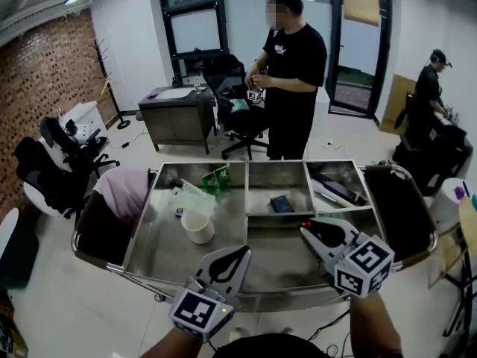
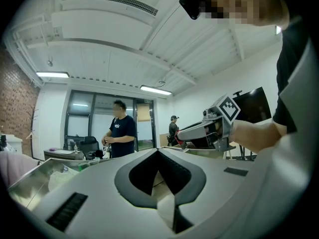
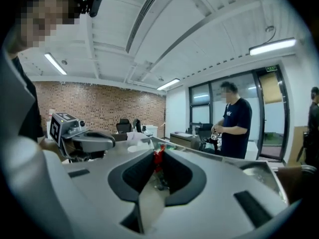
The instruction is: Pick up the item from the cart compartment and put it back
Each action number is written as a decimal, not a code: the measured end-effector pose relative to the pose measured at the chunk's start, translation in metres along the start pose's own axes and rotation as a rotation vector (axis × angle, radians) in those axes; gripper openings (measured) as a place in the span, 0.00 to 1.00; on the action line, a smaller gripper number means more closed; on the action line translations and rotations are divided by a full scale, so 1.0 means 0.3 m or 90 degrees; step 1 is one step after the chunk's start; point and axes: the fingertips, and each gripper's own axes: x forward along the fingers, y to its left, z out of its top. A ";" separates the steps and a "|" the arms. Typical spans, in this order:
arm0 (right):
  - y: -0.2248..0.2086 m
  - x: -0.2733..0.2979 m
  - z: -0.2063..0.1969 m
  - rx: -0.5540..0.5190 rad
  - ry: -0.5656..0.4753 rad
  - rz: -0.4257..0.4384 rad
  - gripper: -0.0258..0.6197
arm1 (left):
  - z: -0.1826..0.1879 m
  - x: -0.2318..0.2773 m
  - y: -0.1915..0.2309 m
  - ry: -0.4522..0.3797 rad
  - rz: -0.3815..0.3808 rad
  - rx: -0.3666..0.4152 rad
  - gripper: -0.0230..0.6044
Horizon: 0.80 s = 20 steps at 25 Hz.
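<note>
A steel cart point(image 1: 257, 280) with several compartments stands in front of me. My right gripper point(image 1: 306, 227) hovers over the front middle compartment, its tips pinched on a small red item point(image 1: 305, 223). In the right gripper view the red item point(image 3: 158, 156) sits between the closed tips. My left gripper point(image 1: 241, 252) hangs over the cart's front edge at lower left, shut with nothing in it; in its own view the jaws meet at the tips point(image 2: 158, 152). A dark small box point(image 1: 282, 203) lies in the middle back compartment.
The big left compartment holds a white cup point(image 1: 198, 227), a clear plastic bag point(image 1: 190, 198) and a green packet point(image 1: 216, 177). Dark items point(image 1: 339, 189) fill the right back compartment. A pink cloth point(image 1: 123, 192) drapes the left end. A person point(image 1: 292, 73) stands behind the cart.
</note>
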 end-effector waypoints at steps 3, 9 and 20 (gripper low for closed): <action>0.004 0.076 -0.021 -0.023 0.047 0.026 0.15 | -0.003 0.002 -0.001 0.002 -0.001 0.001 0.04; -0.009 0.224 -0.097 -0.041 0.127 0.050 0.15 | -0.007 0.005 0.008 0.002 0.004 -0.003 0.04; 0.040 0.377 -0.341 -0.092 0.314 0.111 0.15 | -0.002 0.010 0.024 0.000 0.006 -0.004 0.04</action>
